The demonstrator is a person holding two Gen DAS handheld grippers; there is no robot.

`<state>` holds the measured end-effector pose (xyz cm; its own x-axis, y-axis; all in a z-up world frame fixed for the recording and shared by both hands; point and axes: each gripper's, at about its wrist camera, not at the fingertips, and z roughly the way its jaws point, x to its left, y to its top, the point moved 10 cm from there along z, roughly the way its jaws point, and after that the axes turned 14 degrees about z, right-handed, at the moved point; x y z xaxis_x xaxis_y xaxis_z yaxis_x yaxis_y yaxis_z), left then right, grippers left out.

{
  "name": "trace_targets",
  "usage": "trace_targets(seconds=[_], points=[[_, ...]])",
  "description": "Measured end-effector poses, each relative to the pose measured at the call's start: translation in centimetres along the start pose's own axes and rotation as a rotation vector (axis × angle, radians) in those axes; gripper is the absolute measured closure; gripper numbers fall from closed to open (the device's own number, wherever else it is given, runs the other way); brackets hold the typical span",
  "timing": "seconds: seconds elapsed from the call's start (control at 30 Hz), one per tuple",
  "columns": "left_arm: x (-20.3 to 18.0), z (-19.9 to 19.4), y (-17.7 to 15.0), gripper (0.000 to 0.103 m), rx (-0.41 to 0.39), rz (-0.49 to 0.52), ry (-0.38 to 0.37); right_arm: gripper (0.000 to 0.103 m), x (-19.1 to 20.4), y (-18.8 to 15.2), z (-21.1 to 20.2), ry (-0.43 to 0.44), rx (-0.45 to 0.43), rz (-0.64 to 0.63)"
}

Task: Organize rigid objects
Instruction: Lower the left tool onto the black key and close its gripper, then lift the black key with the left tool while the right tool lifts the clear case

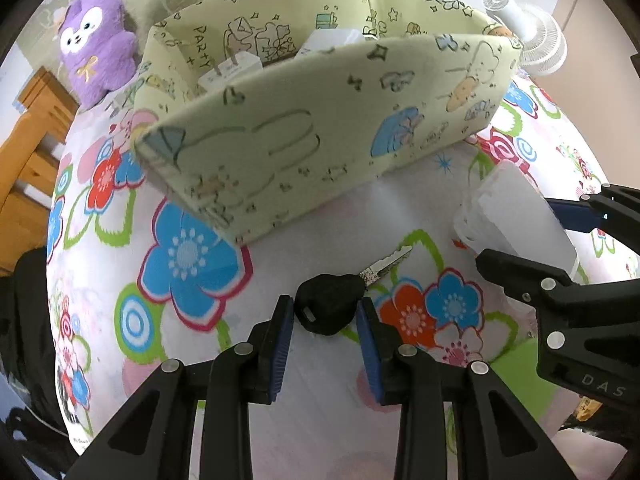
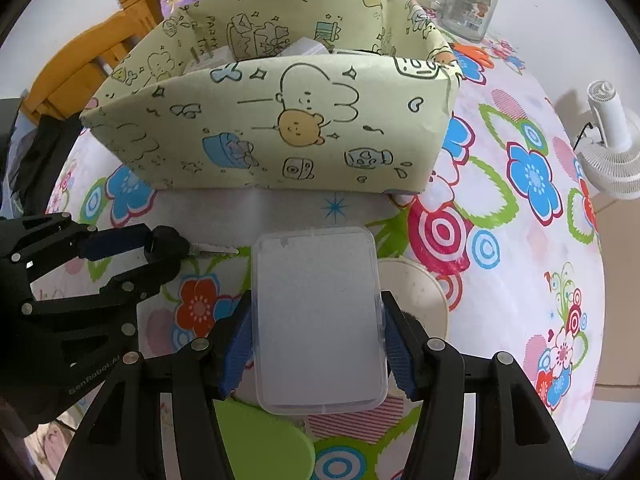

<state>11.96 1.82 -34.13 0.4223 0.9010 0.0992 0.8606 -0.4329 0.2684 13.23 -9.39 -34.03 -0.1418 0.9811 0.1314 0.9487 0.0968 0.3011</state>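
Observation:
A black-headed key (image 1: 332, 306) lies on the flowered tablecloth. My left gripper (image 1: 325, 316) has its blue pads on both sides of the key's head, touching it. The key also shows in the right wrist view (image 2: 168, 244), between the left gripper's fingers (image 2: 116, 242). My right gripper (image 2: 318, 340) is shut on a clear plastic case (image 2: 318, 320), held above the cloth. The case (image 1: 516, 216) and right gripper (image 1: 568, 240) show at right in the left wrist view. A pale yellow cartoon-print box (image 1: 320, 120) (image 2: 272, 120) stands behind, holding white chargers (image 1: 230, 70).
A purple plush toy (image 1: 98, 44) sits back left. A white fan (image 2: 612, 148) stands at right, and a glass mug jar (image 2: 470, 0) behind the box. A cream round lid (image 2: 416, 296) lies under the case. A wooden chair (image 2: 80, 68) is at left.

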Motion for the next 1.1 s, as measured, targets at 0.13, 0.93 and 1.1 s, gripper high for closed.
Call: trace_targets(seconds=[0.13,0.93,1.1], points=[[-0.9,-0.6,-1.1,0.071,0.009,-0.03,0.008,0.041,-0.1,-0.8,-0.1,0.004,0.003,-0.018],[-5.7,-6.2,-1.4,0.071,-0.035,-0.159,0.031,0.041,-1.3,-1.4,-3.0,0.038,0.0,-0.027],[-5.5,-6.7,-0.7,0.071,-0.044,-0.161,0.046,0.041,-0.8,-1.3,-3.6,0.053,-0.006,-0.032]])
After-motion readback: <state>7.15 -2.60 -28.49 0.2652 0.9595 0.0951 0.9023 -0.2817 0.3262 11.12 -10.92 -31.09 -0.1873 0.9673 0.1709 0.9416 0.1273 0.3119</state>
